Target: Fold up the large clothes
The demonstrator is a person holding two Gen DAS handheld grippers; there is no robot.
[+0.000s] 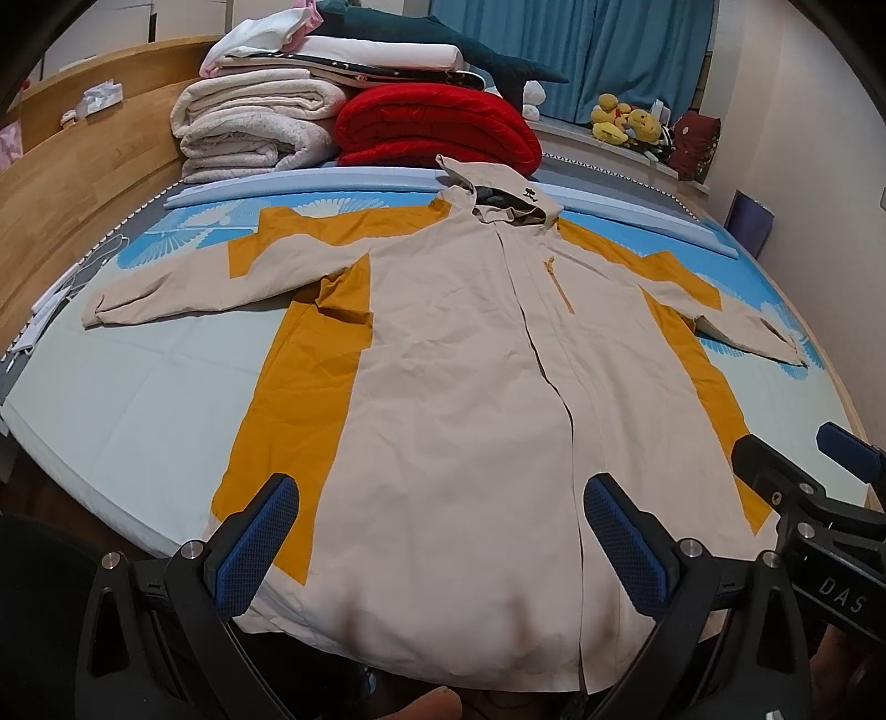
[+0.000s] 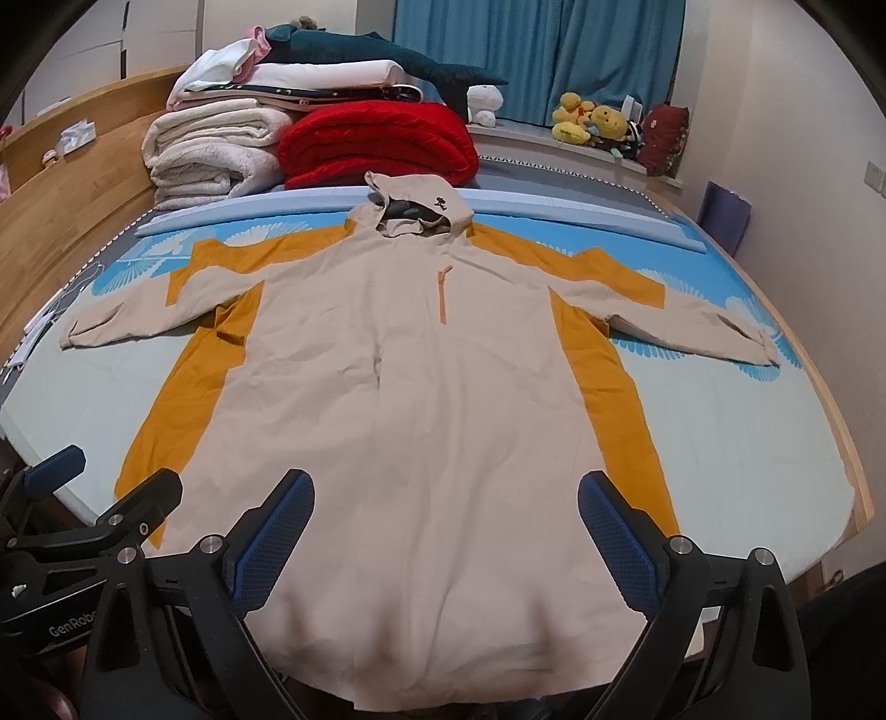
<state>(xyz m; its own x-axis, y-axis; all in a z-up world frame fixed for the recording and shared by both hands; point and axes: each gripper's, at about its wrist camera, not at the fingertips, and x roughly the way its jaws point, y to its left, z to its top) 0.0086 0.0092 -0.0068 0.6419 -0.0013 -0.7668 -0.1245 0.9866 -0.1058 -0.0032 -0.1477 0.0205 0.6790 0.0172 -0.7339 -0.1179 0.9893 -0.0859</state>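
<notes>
A large beige and mustard-yellow hooded jacket [image 1: 459,354] lies flat and face up on the bed, sleeves spread to both sides, hood at the far end, hem hanging over the near edge. It also shows in the right wrist view [image 2: 432,387]. My left gripper [image 1: 440,540] is open and empty above the hem. My right gripper [image 2: 446,534] is open and empty above the hem too. The right gripper shows at the right edge of the left wrist view [image 1: 803,487]. The left gripper shows at the left edge of the right wrist view [image 2: 83,498].
The bed has a light blue patterned sheet [image 1: 138,399] and a wooden frame [image 1: 66,183]. Folded white blankets [image 1: 249,127] and a red blanket [image 1: 437,130] are stacked beyond the hood. Plush toys [image 1: 626,122] sit on the sill under blue curtains [image 1: 581,50].
</notes>
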